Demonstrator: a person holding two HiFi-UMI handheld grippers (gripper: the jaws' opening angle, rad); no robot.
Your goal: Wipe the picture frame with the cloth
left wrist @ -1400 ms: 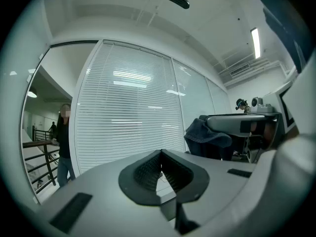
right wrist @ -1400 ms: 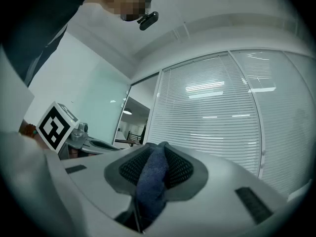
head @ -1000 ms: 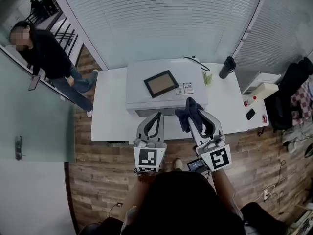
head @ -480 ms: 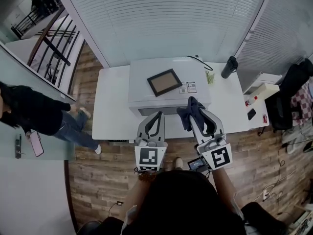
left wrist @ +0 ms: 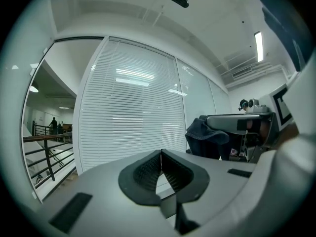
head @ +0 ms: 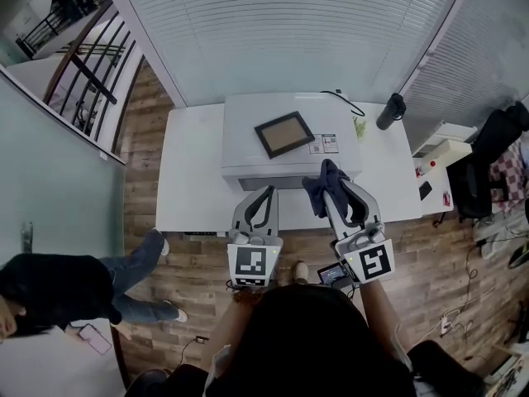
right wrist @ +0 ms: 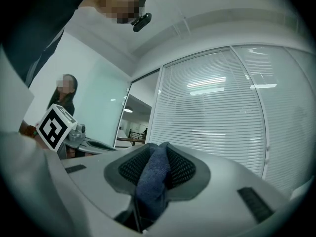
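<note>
dark blue cloth [right wrist: 154, 179]; black picture frame [head: 283, 134], tan centre; white table [head: 194, 184]; brown plank floor [head: 194, 263]

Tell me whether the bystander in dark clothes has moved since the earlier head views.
Yes. The bystander has walked along the glass wall, from beside the table to past its near edge.

- The passer-by [head: 58, 292] in the dark top has walked from the top left of the head view, by the railing [head: 78, 52], down to its bottom left corner.
- The passer-by has gone from the left gripper view and now shows at the left of the right gripper view.
- In the head view the table [head: 194, 172] and picture frame [head: 283, 134] sit slightly further right and higher.
</note>
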